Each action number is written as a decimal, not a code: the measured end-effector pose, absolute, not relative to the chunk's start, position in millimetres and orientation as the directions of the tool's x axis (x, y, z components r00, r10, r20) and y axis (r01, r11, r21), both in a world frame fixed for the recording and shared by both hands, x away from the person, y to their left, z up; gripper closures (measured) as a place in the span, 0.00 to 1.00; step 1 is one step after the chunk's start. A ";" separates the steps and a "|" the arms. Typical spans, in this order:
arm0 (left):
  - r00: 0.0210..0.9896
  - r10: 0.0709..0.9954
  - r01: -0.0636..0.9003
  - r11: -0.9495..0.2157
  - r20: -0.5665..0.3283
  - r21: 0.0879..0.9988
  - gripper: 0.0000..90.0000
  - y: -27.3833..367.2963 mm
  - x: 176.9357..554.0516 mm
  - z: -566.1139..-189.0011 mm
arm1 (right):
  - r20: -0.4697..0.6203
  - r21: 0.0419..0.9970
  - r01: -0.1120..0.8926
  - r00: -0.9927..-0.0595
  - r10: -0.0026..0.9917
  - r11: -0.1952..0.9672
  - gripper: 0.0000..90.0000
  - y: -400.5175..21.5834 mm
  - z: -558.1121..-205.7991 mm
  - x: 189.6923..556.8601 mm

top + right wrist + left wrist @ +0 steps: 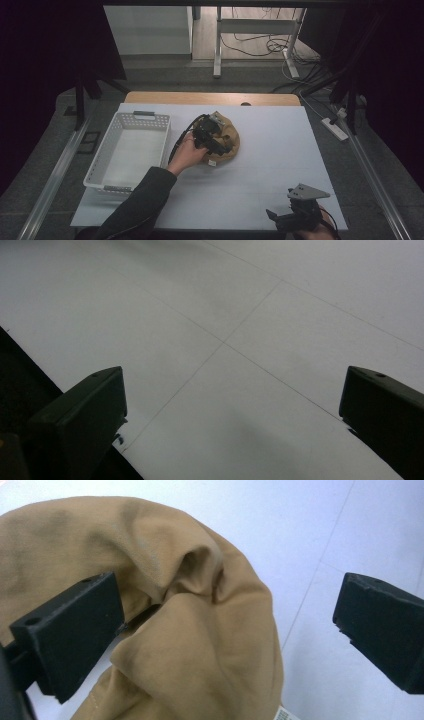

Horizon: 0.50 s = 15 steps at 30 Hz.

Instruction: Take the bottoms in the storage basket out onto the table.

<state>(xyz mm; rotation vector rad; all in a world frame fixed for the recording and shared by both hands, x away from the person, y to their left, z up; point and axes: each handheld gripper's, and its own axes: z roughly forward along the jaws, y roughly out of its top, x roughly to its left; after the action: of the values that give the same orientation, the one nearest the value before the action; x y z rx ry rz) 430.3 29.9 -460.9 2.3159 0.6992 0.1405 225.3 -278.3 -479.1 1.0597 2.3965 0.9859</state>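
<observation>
Beneath the tan cloth, a small unreadable tag peeks out.

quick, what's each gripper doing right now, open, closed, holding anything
Left gripper: open, jaws wide over the tan cloth, not clamped on it.
Right gripper: open, holding nothing, over the white table.

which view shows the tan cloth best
The left gripper view: the tan cloth sits close up between the open left gripper, folds clear. The high view shows it small, partly hidden. The right gripper view faces bare table.
</observation>
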 end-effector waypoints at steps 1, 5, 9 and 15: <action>0.848 0.521 0.447 -0.605 -0.097 0.658 0.00 30.3 429.9 -460.4 | -0.028 0.712 0.511 -0.664 0.747 0.481 0.00 -278.3 -479.1 225.2; 0.849 0.519 0.450 -0.606 -0.103 0.656 0.00 32.2 428.5 -459.7 | -0.028 0.712 0.511 -0.663 0.748 0.481 0.00 -278.3 -479.1 225.3; 0.845 0.523 0.458 -0.602 -0.111 0.654 0.00 35.3 427.2 -458.7 | -0.027 0.712 0.512 -0.663 0.748 0.480 0.00 -278.5 -479.0 225.3; 0.839 0.531 0.471 -0.592 -0.123 0.654 0.00 41.2 423.9 -455.5 | -0.027 0.712 0.512 -0.663 0.748 0.480 0.00 -278.4 -479.0 225.3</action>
<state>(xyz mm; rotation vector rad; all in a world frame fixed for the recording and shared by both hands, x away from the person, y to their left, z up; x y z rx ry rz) 423.9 41.2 -455.5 2.3048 0.7265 0.1103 225.3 -278.4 -479.0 1.0615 2.3962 0.9860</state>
